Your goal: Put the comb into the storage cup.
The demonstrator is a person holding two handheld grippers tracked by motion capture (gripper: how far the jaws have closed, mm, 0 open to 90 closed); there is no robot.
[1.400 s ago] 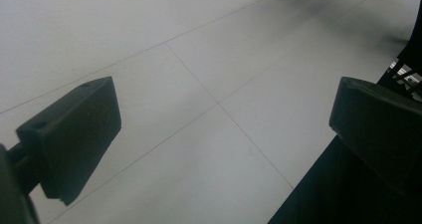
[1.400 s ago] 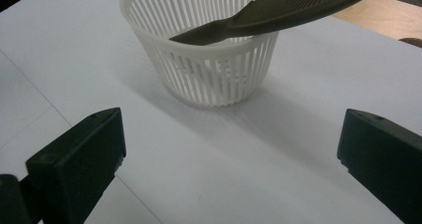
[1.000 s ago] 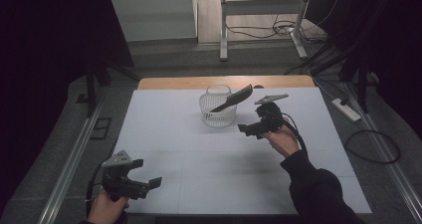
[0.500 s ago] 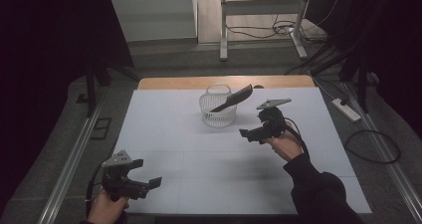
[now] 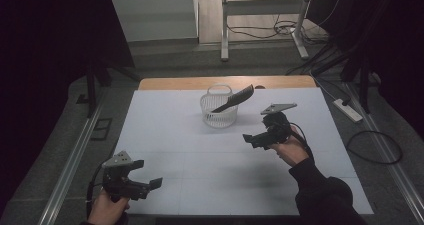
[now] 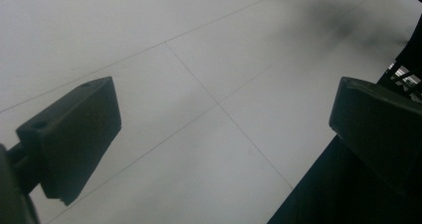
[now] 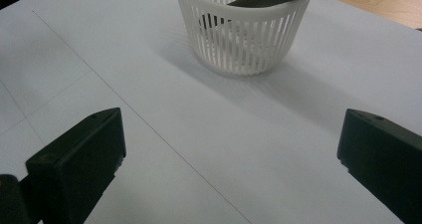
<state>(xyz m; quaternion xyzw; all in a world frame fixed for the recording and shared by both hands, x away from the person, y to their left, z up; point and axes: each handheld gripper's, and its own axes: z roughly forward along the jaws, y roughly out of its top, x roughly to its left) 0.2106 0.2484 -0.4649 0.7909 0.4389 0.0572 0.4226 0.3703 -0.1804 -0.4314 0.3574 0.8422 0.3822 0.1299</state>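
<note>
Right gripper (image 5: 253, 139): jaws spread wide with nothing between them, held above the white table sheet (image 5: 215, 155) at about four o'clock from the basket and apart from it; in the right gripper view the two black jaws stand at the lower corners, the bare sheet lies between them, and the basket sits beyond at twelve o'clock. The person's right hand (image 5: 290, 149) grips the handle behind the jaws, a dark sleeve runs back toward five o'clock, and the grey three-cornered plate tops the tool. Left gripper (image 5: 150, 184): jaws likewise parted and empty, low over the near-left corner of the sheet at roughly seven o'clock from the table's middle, well apart from the basket; in the left gripper view its jaws frame only sheet with thin seam lines and the dark table edge at the lower right. The left hand (image 5: 106, 210) holds it from below. White slatted basket (image 5: 219, 110): upright on the far half of the sheet, near the middle. A dark flat tool (image 5: 235, 100) leans inside it, lower end in the basket, upper end jutting over the rim toward two o'clock. The wooden table edge (image 5: 190, 83) shows beyond the sheet.
</note>
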